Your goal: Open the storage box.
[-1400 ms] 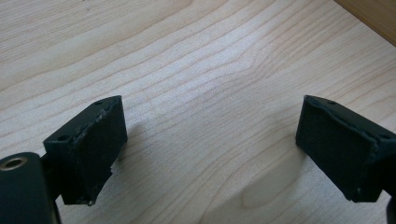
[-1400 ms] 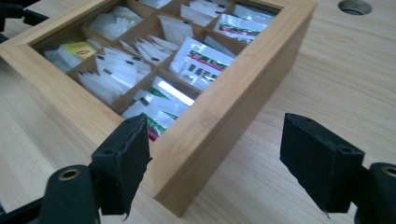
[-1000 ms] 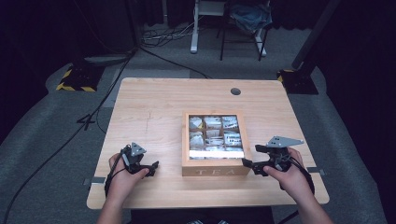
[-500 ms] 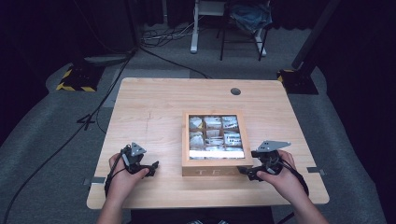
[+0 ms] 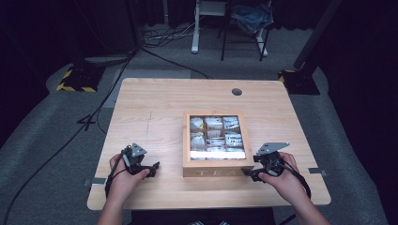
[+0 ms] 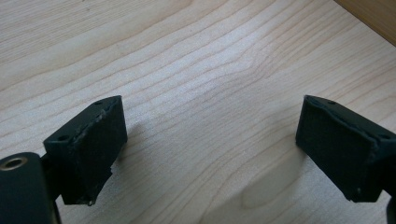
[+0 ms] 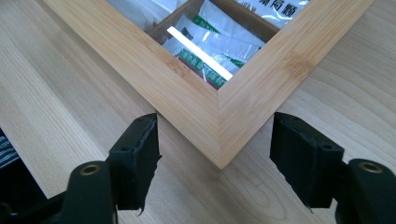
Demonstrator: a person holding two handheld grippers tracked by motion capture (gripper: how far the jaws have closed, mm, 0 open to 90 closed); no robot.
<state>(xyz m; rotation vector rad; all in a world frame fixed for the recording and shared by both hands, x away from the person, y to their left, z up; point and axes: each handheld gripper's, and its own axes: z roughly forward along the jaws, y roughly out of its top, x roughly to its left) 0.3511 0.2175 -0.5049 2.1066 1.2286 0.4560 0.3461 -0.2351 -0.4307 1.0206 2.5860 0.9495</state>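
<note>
A bamboo tea box with a clear lid sits on the near middle of the table, with tea sachets visible in its compartments. My right gripper is at the box's front right corner. In the right gripper view the corner of the box lies between the jaws of the right gripper. Those jaws have just been closing, and a gap still shows on each side of the corner. My left gripper rests low on the table left of the box. The left gripper is open over bare wood.
The light wooden table has a round cable hole near its far edge. Bare tabletop stretches left of and behind the box. Cables and chair legs stand on the grey floor beyond.
My right gripper has shifted slightly left to the box's front right corner, and its jaws have narrowed around it. The left hand has stayed put.
</note>
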